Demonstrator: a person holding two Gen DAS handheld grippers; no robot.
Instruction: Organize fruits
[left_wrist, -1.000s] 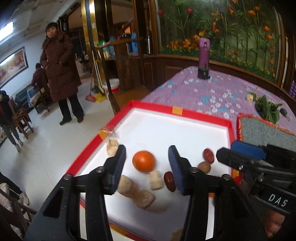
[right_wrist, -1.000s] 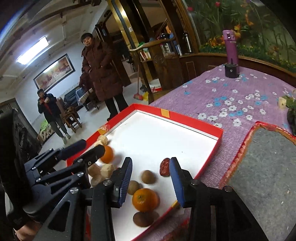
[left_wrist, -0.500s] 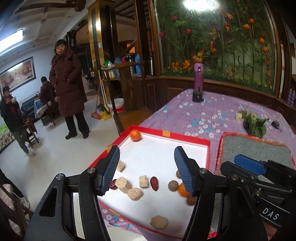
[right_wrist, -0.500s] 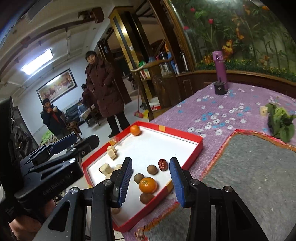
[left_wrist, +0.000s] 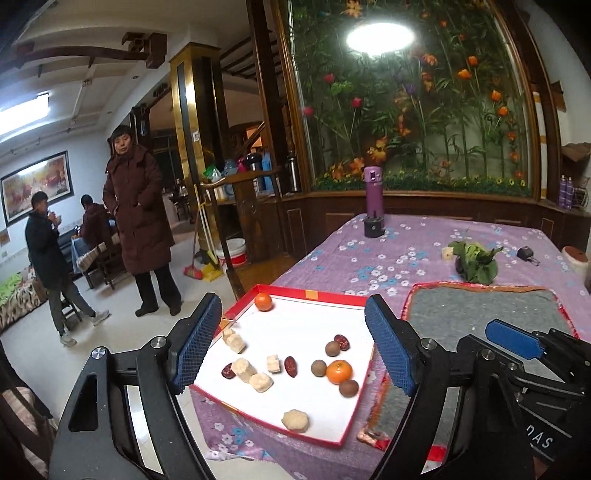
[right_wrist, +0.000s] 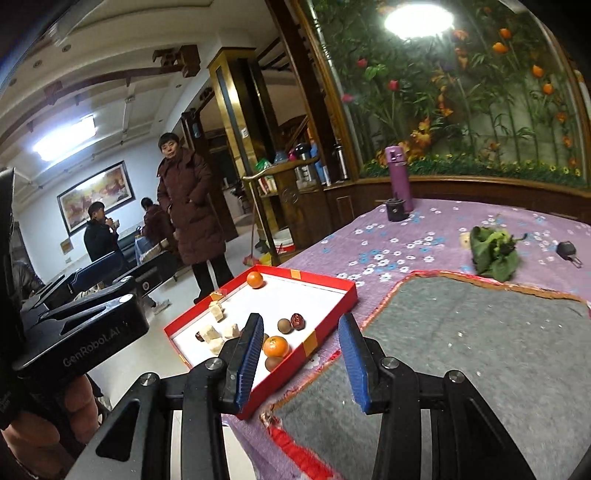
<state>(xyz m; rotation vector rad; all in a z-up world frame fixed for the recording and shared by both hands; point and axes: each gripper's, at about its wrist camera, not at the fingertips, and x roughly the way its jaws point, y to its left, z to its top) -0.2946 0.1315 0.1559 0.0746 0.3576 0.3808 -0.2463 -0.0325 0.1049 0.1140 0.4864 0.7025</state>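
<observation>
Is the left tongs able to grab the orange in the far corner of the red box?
Probably yes. The left tongs are empty and opening, and the orange sits alone in the corner of the box, though its walls crowd it on two sides.

Open white floor at the red tray's (left_wrist: 334, 297) far half; fruit clustered near; grey mat (left_wrist: 480, 310) bare.

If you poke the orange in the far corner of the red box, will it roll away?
Probably a little. The orange looks round and smooth, so a nudge would likely start it rolling on the flat white floor. But it sits close to the red box's rim, which should stop it quickly.
</observation>
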